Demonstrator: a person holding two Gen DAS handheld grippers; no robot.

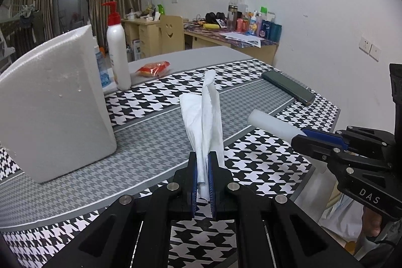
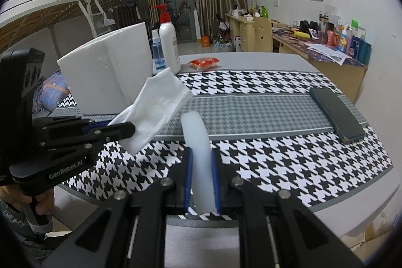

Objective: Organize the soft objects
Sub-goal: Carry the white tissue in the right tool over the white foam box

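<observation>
Left tongs (image 1: 203,176) are clenched on a white tissue (image 1: 204,114) and right tongs (image 2: 203,181) on a foam roll (image 2: 197,142), both held above the tabletop (image 2: 251,112) right of the foam box (image 2: 108,77); nothing is seen placed, so sorting is judged mostly pending.

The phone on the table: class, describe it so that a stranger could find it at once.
Start at the table with the black-and-white houndstooth cloth. On its right side, away from the white foam box and pump bottle, lies the phone. It is the only dark, flat slab there, lying alone, held by neither gripper.
</observation>
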